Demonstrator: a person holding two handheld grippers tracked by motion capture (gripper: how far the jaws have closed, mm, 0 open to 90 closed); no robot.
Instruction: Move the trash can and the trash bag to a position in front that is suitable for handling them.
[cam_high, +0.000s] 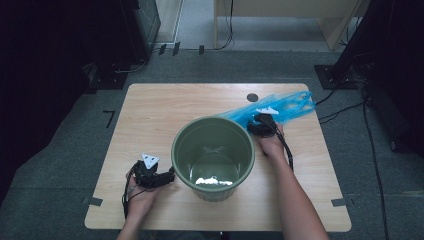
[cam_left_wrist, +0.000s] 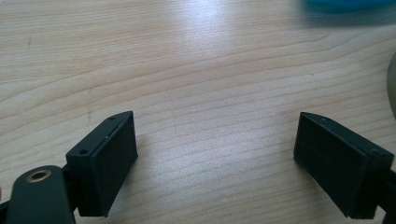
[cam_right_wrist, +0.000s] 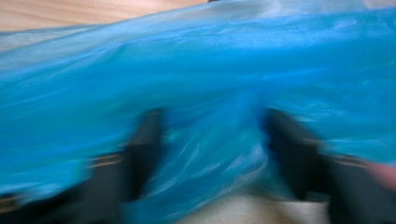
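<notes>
A green plastic bin (cam_high: 212, 157) stands upright in the middle of the wooden table (cam_high: 150, 115). A thin blue plastic bag (cam_high: 280, 107) stretches from the bin's far right rim toward the table's back right. My right gripper (cam_high: 261, 121) is at that rim, in the bag. In the right gripper view the blue bag (cam_right_wrist: 201, 70) is blurred and drapes over and between the jaws, which stand apart around my right gripper (cam_right_wrist: 210, 130). My left gripper (cam_high: 167, 177) lies beside the bin's left wall, and my left gripper (cam_left_wrist: 215, 135) is wide open over bare wood.
A round cable hole (cam_high: 252, 97) sits in the table behind the bin. The bin's edge (cam_left_wrist: 393, 84) shows at the right of the left gripper view, with a strip of blue bag (cam_left_wrist: 345, 3) at the top. Cables and furniture legs lie on the floor beyond.
</notes>
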